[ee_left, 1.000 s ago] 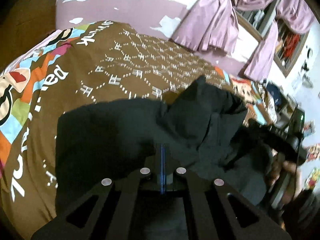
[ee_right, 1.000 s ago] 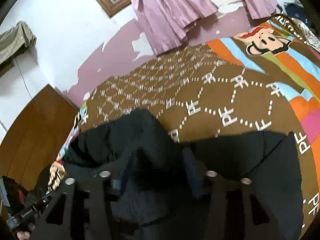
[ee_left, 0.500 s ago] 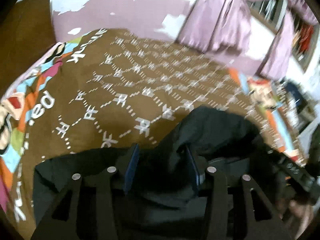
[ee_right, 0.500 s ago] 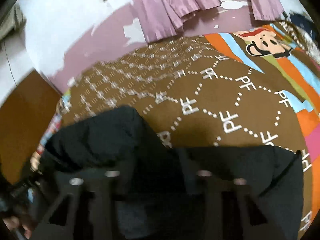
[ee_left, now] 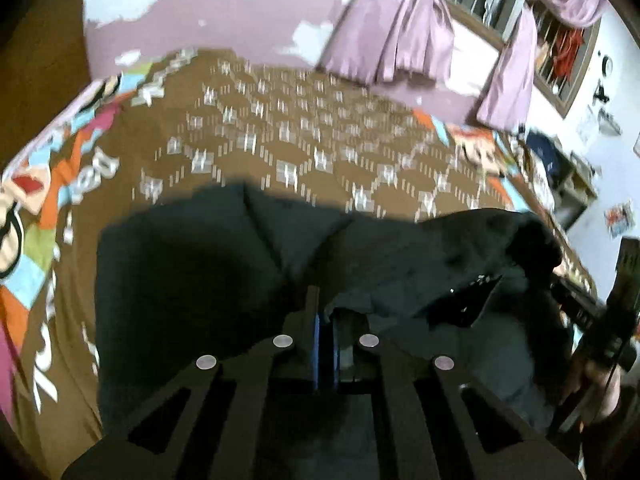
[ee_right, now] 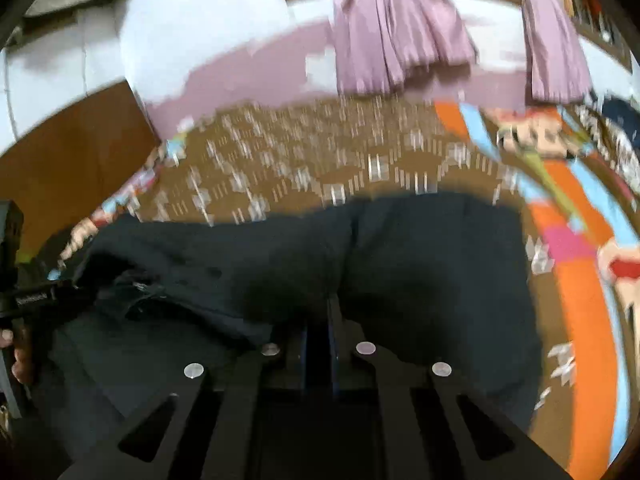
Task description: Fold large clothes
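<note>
a large black fabric garment (ee_left: 192, 280) lies spread across a brown bedspread printed with white lettering and bright cartoon panels (ee_left: 304, 128), its far edge running roughly straight across the bed. the garment covers the near part of the bedspread in both views (ee_right: 432, 272); the patterned brown cloth (ee_right: 304, 160) shows beyond it.

left gripper (ee_left: 325, 320): blue-padded fingers (ee_left: 317, 344) drawn nearly together, with a fold of the black cloth pinched between them at the near edge of the garment. the cloth rises in a crease from that point toward the far edge.

right gripper (ee_right: 320, 320): jaws likewise drawn close, only a narrow slot between them, black cloth bunched at the tips. it appears to grip the garment's near edge, though the dark fabric and motion blur make the contact hard to confirm.

the right side of the garment, as seen from the left wrist, is humped and rumpled (ee_left: 492, 240); the left side lies flatter. each gripper's handle shows at the margin of the other's view, held in a bare hand (ee_right: 20, 356).

pale purple curtains (ee_left: 400, 24) hang against the far wall by a wooden-framed window (ee_left: 560, 56). both views are blurred.
</note>
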A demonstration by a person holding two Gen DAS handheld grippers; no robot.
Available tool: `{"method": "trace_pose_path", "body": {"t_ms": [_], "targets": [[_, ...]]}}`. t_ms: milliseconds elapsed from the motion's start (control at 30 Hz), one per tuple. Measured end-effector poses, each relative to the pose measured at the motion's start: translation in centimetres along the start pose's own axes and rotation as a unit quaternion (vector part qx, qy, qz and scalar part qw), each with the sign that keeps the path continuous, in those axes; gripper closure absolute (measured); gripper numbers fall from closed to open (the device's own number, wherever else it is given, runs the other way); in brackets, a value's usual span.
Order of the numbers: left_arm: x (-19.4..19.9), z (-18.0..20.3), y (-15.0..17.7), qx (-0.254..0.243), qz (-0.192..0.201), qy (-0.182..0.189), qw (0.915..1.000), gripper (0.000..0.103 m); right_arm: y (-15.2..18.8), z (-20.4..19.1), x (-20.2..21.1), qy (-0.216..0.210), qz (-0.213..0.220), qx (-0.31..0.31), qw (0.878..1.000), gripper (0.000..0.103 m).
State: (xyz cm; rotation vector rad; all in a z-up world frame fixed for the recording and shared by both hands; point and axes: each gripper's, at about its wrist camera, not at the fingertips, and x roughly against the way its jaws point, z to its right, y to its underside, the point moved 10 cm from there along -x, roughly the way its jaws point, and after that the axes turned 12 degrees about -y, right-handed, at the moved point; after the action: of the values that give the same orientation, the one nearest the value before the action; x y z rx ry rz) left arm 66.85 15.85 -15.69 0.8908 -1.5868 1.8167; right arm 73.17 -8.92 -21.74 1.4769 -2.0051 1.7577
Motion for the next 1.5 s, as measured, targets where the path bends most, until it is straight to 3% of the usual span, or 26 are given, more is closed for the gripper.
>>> {"method": "trace_pose_path", "body": {"t_ms": [100, 267, 400, 567, 633, 733, 800, 933, 1033, 1100, 1167, 1300, 1400, 1500], "targets": [[-3.1, 0.2, 1.8, 0.003, -0.036, 0.002, 0.9994, 0.100, 1.9, 1.2, -3.7, 0.017, -0.036, 0.001, 0.999, 0.096], [-5.3, 0.9, 2.1, -0.029, -0.031, -0.047, 0.9980, 0.100, 2.1, 1.3, -3.6, 0.010, -0.023, -0.008, 1.000, 0.096], [-4.6, 1.0, 2.5, -0.022, -0.003, -0.033, 0.9992, 0.100, 2.2, 1.2, -2.8, 0.004, -0.001, -0.008, 1.000, 0.096], [-4.4, 0.6, 2.7, -0.023, 0.003, -0.030, 0.9993, 0.100, 1.8, 0.8, -2.2, -0.005, 0.017, -0.007, 1.000, 0.092], [-4.4, 0.7, 2.8, -0.026, 0.006, -0.032, 0.9991, 0.100, 1.7, 0.7, -1.9, -0.007, 0.025, -0.007, 1.000, 0.089], [-4.4, 0.6, 2.7, -0.025, 0.009, -0.028, 0.9993, 0.100, 1.6, 0.5, -1.0, -0.019, 0.044, -0.011, 0.999, 0.073], [-4.2, 0.5, 2.5, -0.024, 0.009, -0.021, 0.9994, 0.100, 1.5, 0.3, 0.5, -0.028, 0.071, -0.018, 0.997, 0.046], [-3.4, 0.2, 1.9, -0.016, 0.011, 0.003, 0.9998, 0.098, 0.2, 0.2, 5.0, -0.009, 0.152, -0.026, 0.988, 0.044], [-3.3, 0.4, 1.8, -0.024, 0.015, 0.000, 0.9996, 0.099, -2.4, -0.2, 6.4, 0.021, 0.183, 0.009, 0.983, 0.044], [-3.4, 0.7, 1.9, -0.033, 0.016, -0.009, 0.9993, 0.099, -4.1, -1.0, 5.6, 0.006, 0.169, 0.016, 0.986, 0.044], [-3.4, 0.8, 1.9, -0.035, 0.017, -0.011, 0.9992, 0.099, -5.9, -2.4, 3.5, -0.045, 0.138, 0.011, 0.989, 0.045], [-2.9, 0.7, 1.8, -0.032, 0.020, -0.010, 0.9992, 0.098, -6.1, -3.3, -0.8, -0.074, 0.066, 0.023, 0.995, 0.046], [-1.4, 0.4, 1.3, -0.047, 0.047, -0.041, 0.9970, 0.083, -3.0, -2.8, -3.5, -0.087, 0.018, 0.010, 0.996, 0.049], [1.9, 0.2, 0.7, -0.042, 0.113, -0.026, 0.9924, 0.071, -1.9, -2.7, -3.8, -0.089, 0.011, 0.010, 0.996, 0.049]]}}
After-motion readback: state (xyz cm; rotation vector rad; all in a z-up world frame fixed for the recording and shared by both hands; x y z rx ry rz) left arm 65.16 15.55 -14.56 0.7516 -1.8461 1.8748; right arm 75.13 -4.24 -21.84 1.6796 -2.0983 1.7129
